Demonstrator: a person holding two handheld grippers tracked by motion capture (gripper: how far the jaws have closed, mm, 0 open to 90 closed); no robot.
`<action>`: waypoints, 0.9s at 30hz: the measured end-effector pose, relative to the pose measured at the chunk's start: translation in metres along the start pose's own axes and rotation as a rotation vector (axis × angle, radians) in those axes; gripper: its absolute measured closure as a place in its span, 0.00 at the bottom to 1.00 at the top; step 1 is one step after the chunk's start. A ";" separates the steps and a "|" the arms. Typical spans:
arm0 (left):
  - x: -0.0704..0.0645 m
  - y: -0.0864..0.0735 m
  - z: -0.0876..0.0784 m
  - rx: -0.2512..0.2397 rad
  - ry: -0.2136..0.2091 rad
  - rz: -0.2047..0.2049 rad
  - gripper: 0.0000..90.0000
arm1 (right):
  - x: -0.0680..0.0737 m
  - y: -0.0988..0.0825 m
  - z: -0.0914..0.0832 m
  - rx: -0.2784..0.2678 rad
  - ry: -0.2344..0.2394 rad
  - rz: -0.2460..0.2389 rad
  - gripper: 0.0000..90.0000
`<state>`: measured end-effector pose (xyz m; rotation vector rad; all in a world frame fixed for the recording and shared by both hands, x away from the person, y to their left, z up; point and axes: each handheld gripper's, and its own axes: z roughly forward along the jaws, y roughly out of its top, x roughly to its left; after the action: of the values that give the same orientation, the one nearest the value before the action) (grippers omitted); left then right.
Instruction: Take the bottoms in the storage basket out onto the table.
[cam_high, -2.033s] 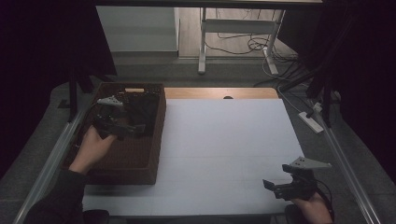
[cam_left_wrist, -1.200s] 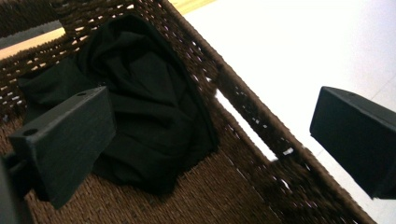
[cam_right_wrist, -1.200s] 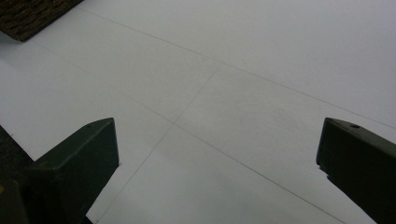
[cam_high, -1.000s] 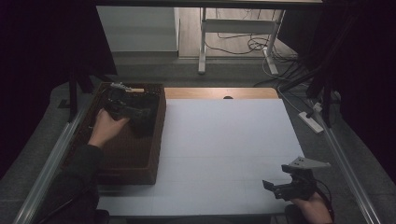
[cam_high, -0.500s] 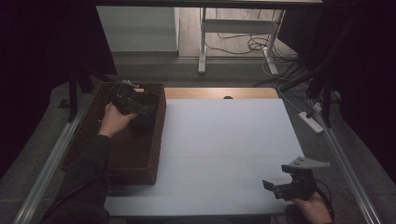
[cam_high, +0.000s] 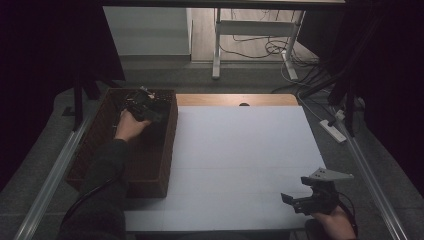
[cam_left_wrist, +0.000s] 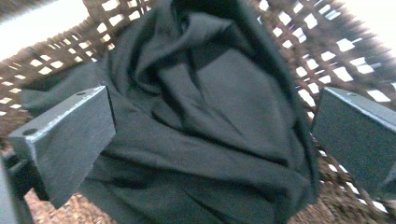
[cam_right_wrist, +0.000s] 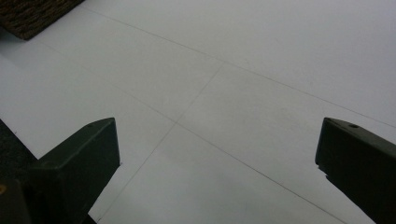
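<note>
A dark grey crumpled cloth (cam_left_wrist: 210, 116) lies in the far end of a brown wicker basket (cam_high: 165, 165) at the table's left. My left gripper (cam_high: 145, 106) hovers over that end of the basket, held by a hand in a dark sleeve. In the left gripper view its jaws stand wide apart on either side of the cloth, my left gripper (cam_left_wrist: 212, 126) open just above it. My right gripper (cam_high: 300, 200) rests low over the white table top (cam_high: 240, 150) near the front right corner. Its jaws are spread with only bare table between them, my right gripper (cam_right_wrist: 217, 158) open.
The wicker basket's corner (cam_right_wrist: 32, 16) shows at the upper left of the right gripper view. A wooden strip (cam_high: 235, 100) runs along the table's far edge. Metal rails (cam_high: 50, 180) flank the table. A power strip (cam_high: 332, 130) and cables lie on the floor at the right.
My left gripper has travelled from the middle of the basket to its far end. The right gripper has stayed where it was.
</note>
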<state>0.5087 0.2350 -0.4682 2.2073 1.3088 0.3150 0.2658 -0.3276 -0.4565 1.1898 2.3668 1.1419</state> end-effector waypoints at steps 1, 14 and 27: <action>0.001 0.000 0.004 0.010 -0.007 0.002 0.00 | 0.000 0.000 0.000 0.000 0.001 0.000 0.00; 0.004 -0.006 0.040 0.148 -0.029 0.005 0.00 | 0.001 0.001 0.002 0.011 0.006 -0.020 0.00; 0.004 -0.009 0.052 0.172 0.016 0.013 0.00 | 0.003 0.002 0.004 0.019 0.010 -0.040 0.00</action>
<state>0.5280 0.2249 -0.5162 2.3612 1.3762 0.2332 0.2678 -0.3225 -0.4572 1.1404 2.4030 1.1177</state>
